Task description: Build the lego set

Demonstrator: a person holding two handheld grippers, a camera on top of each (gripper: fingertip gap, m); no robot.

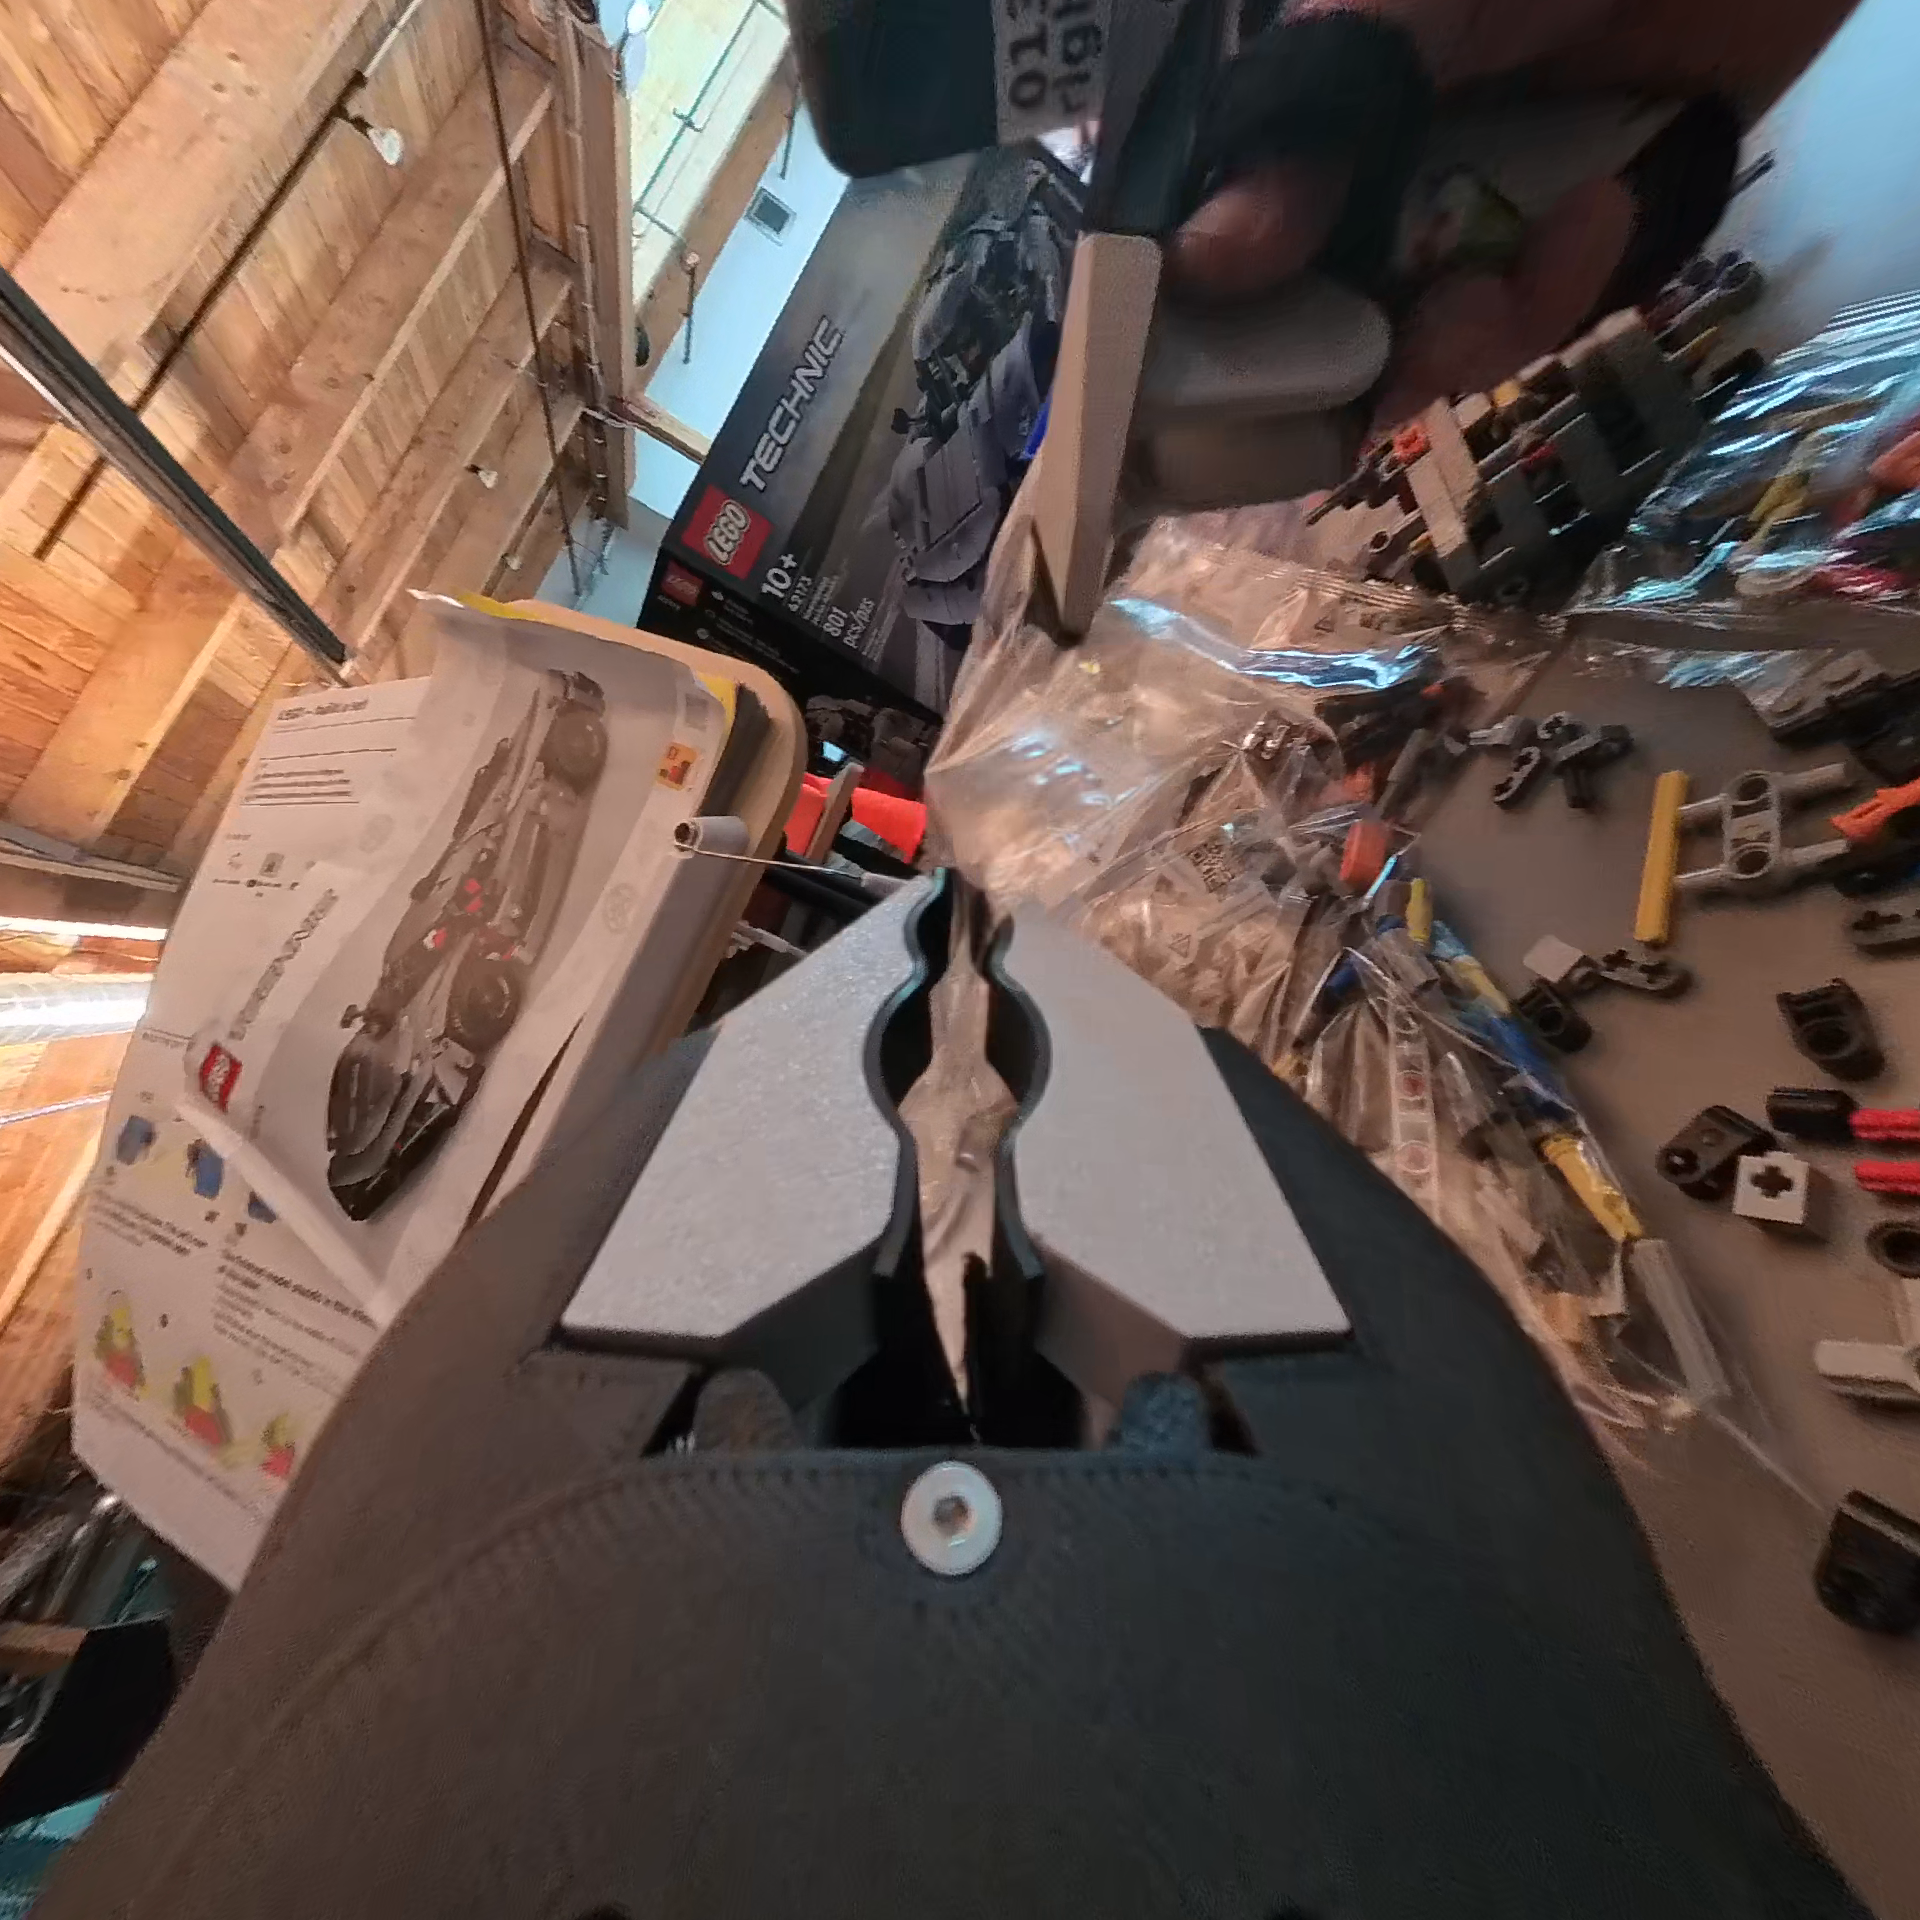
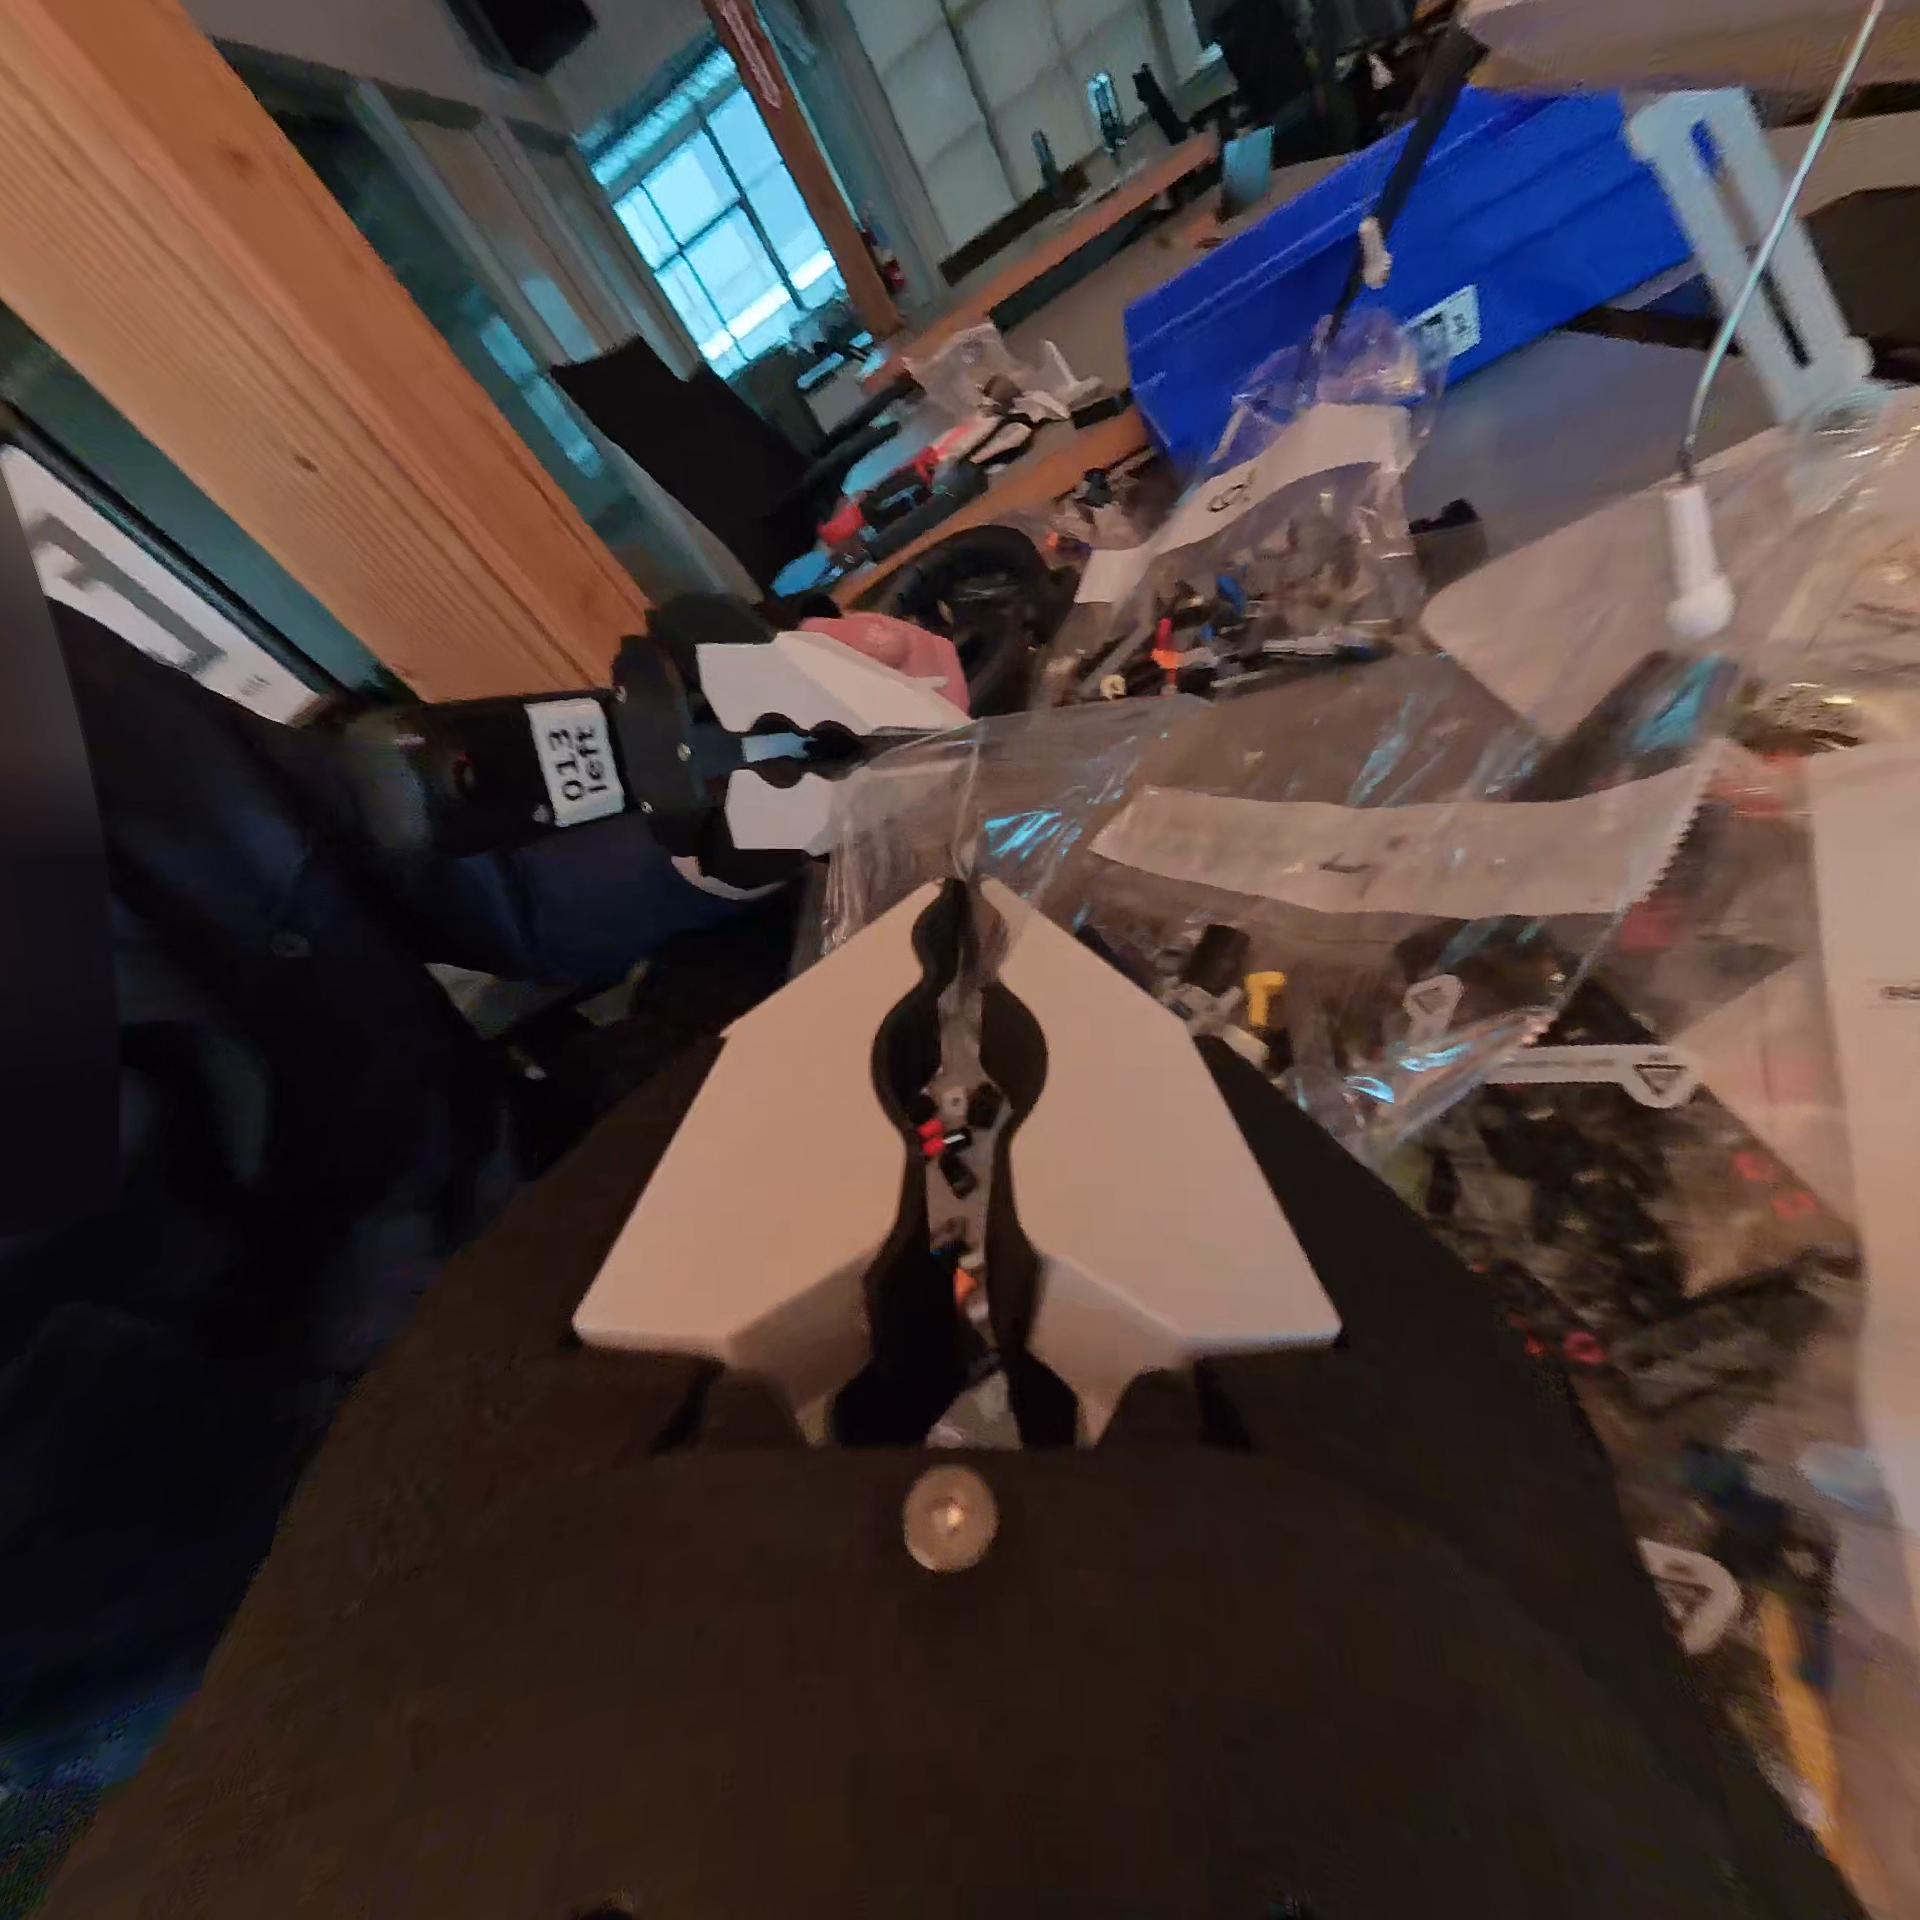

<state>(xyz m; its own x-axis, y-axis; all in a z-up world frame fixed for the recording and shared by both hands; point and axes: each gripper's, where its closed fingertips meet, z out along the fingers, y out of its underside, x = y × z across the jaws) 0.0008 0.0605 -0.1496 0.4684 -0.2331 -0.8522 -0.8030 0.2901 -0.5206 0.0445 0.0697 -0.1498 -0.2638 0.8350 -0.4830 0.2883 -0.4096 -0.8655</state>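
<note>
Two grippers are showing: the left gripper (image 1: 961, 914) and the right gripper (image 2: 966, 894), each pinching the same clear plastic bag (image 1: 1195, 831) ahead of its tips. A second bag of parts (image 2: 1247, 561) is lying farther beyond the right claw, so two bags are appearing in all. One set box (image 1: 831, 499) is standing beyond the left claw, and one instruction booklet (image 1: 395, 987) is leaning to its left. One partly built model (image 1: 1538, 468) is sitting to the upper right of that claw. Two red pins (image 1: 1886, 1148) and one yellow axle (image 1: 1660, 857) are lying to its right among loose pieces too many to count. One blue bin (image 2: 1403, 260) is resting far ahead of the right claw.
</note>
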